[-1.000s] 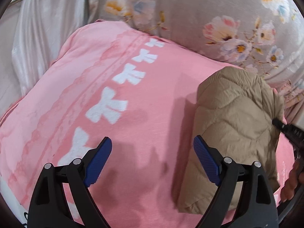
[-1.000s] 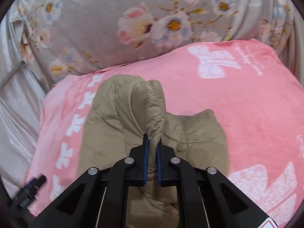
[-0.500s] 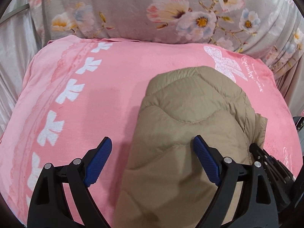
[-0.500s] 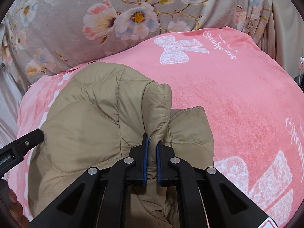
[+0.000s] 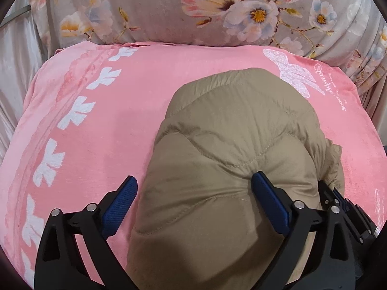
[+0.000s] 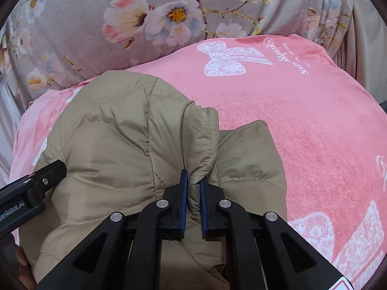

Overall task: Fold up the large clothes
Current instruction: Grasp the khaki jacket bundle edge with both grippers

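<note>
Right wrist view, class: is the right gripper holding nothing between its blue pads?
No. The right gripper is shut on a pinched fold of the tan quilted puffer jacket.

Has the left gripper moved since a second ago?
Yes. The left gripper has swung right across the pink blanket, from the bow stripe to straddling the tan jacket, its jaws opening wider.

A: what's on my bed? Pink blanket (image 5: 150, 111) with white bows down one side, plus a lacy white butterfly (image 6: 225, 59) with script next to it.

B: and behind?

A: grey floral bedding (image 5: 217, 12) bunched against its far edge. Pale curtain (image 5: 14, 77) at left, I think, it's blurry.
</note>
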Demonstrator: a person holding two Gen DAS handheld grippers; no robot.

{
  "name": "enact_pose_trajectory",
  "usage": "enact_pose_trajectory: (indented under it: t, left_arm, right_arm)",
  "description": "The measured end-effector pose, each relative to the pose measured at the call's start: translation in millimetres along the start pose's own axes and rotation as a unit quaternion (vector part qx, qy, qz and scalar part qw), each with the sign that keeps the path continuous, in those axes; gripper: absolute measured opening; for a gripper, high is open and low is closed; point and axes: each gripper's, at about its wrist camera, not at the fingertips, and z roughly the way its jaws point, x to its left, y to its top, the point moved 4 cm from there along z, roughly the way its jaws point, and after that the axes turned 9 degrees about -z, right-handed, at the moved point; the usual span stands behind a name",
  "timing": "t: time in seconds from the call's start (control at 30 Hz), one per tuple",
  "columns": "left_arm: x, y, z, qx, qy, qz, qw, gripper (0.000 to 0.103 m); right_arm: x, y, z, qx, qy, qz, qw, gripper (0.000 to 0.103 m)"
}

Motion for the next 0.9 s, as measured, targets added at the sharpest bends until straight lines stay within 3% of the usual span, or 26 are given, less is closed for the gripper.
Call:
enact_pose_trajectory:
  t: [0.2, 0.9]
  left_arm:
    - [-1, -4, 17, 0.001, -0.010, -0.006, 0.9999, 0.098]
    - [-11, -18, 30, -0.054, 0.015, 0.019, 0.9983, 0.098]
  right_arm:
    - [2, -4, 11, -0.007, -0.004, -0.008, 1.000, 0.010]
    - [-1, -9, 21, -0.019, 0.004, -0.002, 1.000, 0.011]
